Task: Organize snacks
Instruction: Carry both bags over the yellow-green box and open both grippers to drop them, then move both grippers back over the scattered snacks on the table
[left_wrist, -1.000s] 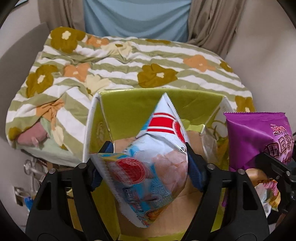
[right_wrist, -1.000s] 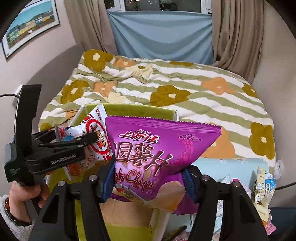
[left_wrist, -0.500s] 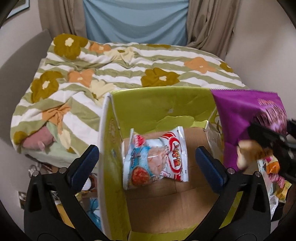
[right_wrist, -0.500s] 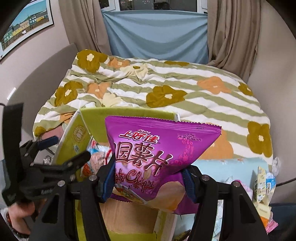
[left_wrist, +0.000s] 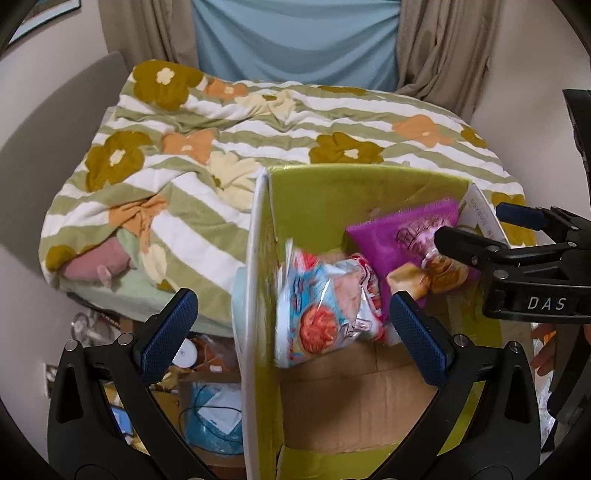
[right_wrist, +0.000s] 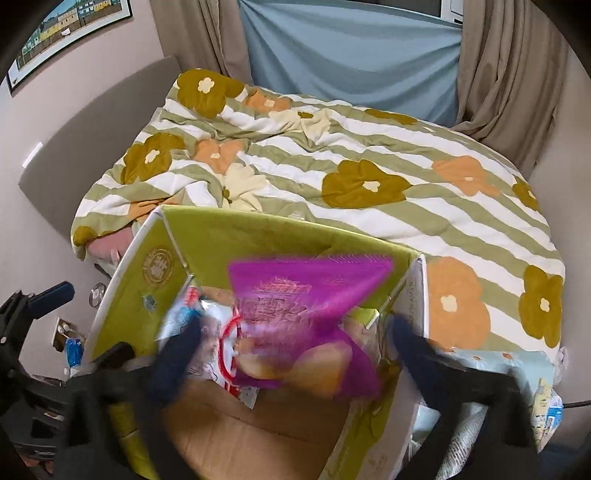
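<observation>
A green cardboard box (left_wrist: 310, 195) stands open by the bed. A blue-and-red snack bag (left_wrist: 325, 302) lies inside it, also in the right wrist view (right_wrist: 218, 332). A purple chip bag (left_wrist: 399, 236) sits in the box beside it, blurred in the right wrist view (right_wrist: 306, 314). My left gripper (left_wrist: 291, 332) is open and empty above the box's left wall. My right gripper (right_wrist: 291, 339) is open and blurred, its fingers spread on either side of the purple bag; it also shows in the left wrist view (left_wrist: 480, 236).
A bed with a striped flower quilt (right_wrist: 369, 166) lies behind the box. Clutter and a blue object (left_wrist: 214, 417) lie on the floor left of the box. More snack packets (right_wrist: 546, 398) lie at the right. Curtains (right_wrist: 509, 74) hang behind.
My left gripper opened and dropped the blue-and-red bag into the box. My right gripper then opened and the purple bag went down into the box.
</observation>
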